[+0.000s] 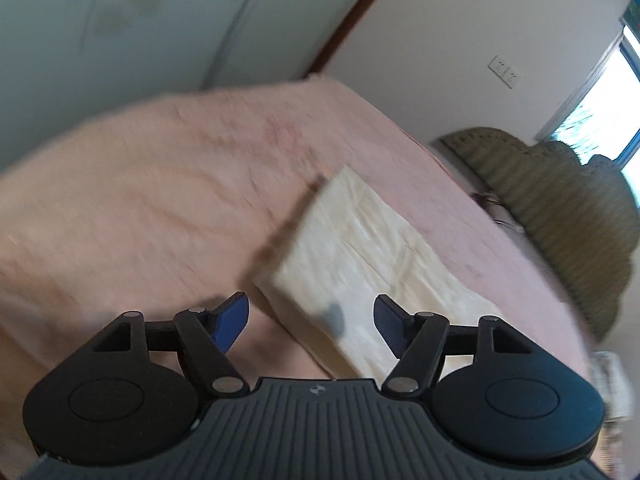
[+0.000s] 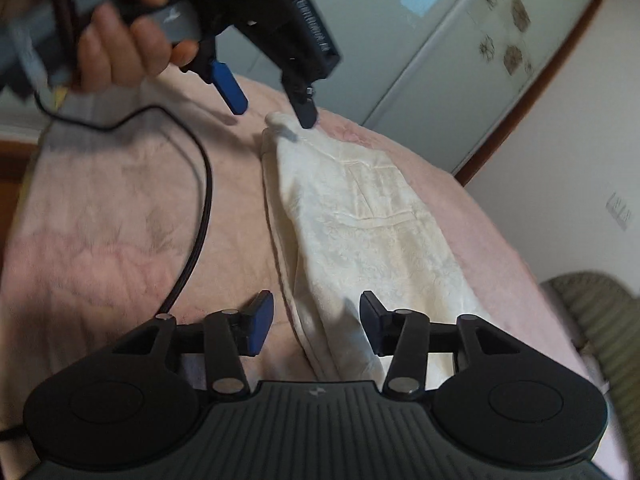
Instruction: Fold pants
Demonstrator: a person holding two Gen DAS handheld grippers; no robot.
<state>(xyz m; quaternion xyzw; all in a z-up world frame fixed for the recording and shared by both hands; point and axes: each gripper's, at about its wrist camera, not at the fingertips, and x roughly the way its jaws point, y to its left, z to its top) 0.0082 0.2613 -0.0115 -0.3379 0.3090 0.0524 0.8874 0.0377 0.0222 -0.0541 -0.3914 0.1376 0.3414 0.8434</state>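
Folded pants (image 2: 360, 216) lie between both grippers' spread fingers (image 2: 260, 320).

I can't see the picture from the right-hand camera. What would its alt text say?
Cream pants, folded into a long strip, lie on a pink blanket. The right gripper hangs open over their near end, and the left gripper, held in a hand, is open above the far end. A black cable trails across the blanket.
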